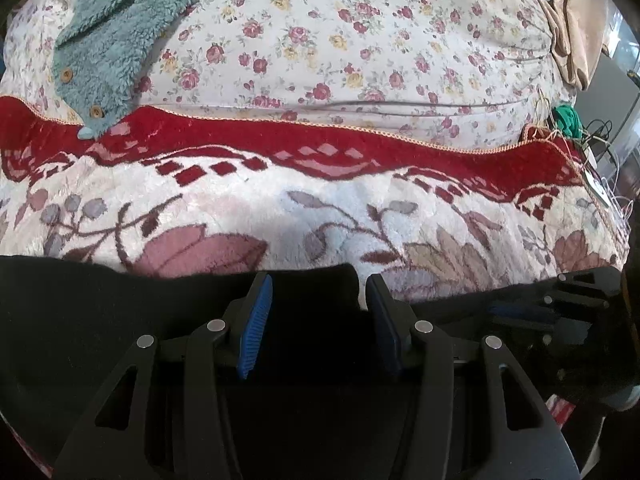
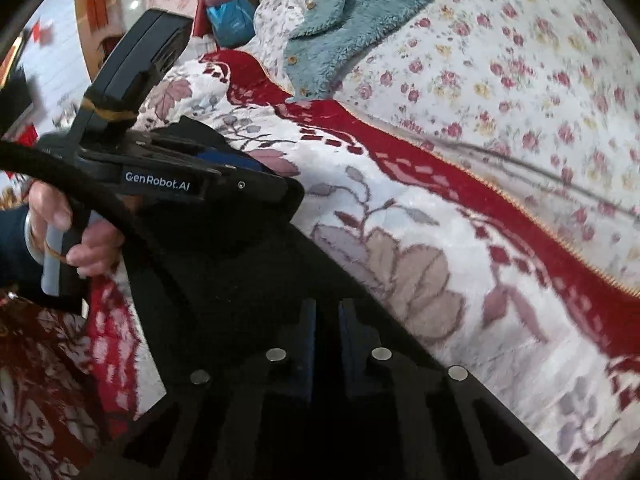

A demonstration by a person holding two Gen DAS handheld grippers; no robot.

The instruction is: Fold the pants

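Black pants [image 1: 80, 320] lie along the near edge of the bed on a red and white floral blanket [image 1: 320, 208]. My left gripper [image 1: 320, 292] is open, its blue-padded fingers [image 1: 256, 320] spread over the pants' far edge with black cloth between them. In the right wrist view the pants [image 2: 240, 272] spread under my right gripper [image 2: 327, 312], whose jaws stand close together with a narrow gap on the dark cloth; a grip cannot be told. The left gripper body [image 2: 180, 176] shows there at the left, held by a hand.
A teal fleece jacket [image 1: 104, 40] with wooden buttons lies at the far left on a rose-print sheet [image 1: 360, 40]. Beige cloth [image 1: 572, 28], a green item [image 1: 568, 120] and cables [image 1: 604, 148] sit at the bed's right edge. Blue bag [image 2: 232, 16] beyond the bed.
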